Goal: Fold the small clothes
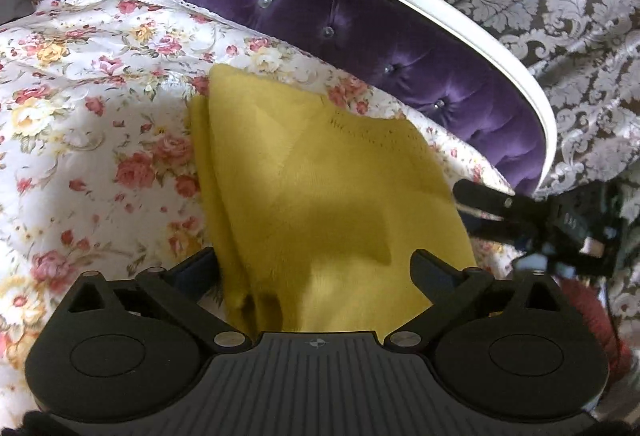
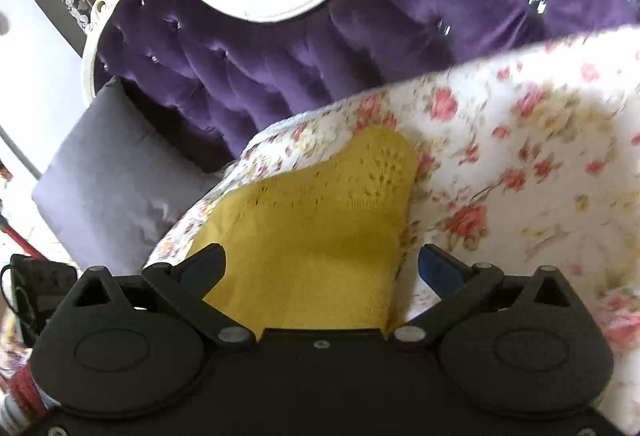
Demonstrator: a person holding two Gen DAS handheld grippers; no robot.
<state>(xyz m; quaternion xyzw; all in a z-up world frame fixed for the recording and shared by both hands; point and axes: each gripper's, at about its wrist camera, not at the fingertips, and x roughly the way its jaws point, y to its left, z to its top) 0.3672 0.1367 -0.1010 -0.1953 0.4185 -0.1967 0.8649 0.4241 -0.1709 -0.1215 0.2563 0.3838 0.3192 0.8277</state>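
Left wrist view: yellow knit garment (image 1: pixel 320 196) lies partly folded on the floral bedspread (image 1: pixel 80 108). Left tool (image 1: pixel 316 268) and right tool (image 2: pixel 322 264) both gape wide, holding nothing. Light, floppy, stretchy knit; best pinched at a corner or hem.

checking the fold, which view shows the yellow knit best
The left wrist view: the yellow knit garment fills the middle of the frame, sharp, with its layered folded edge on the left and a line of eyelets visible. The right wrist view shows it smaller and slightly blurred, though its patterned tip is clearer there.
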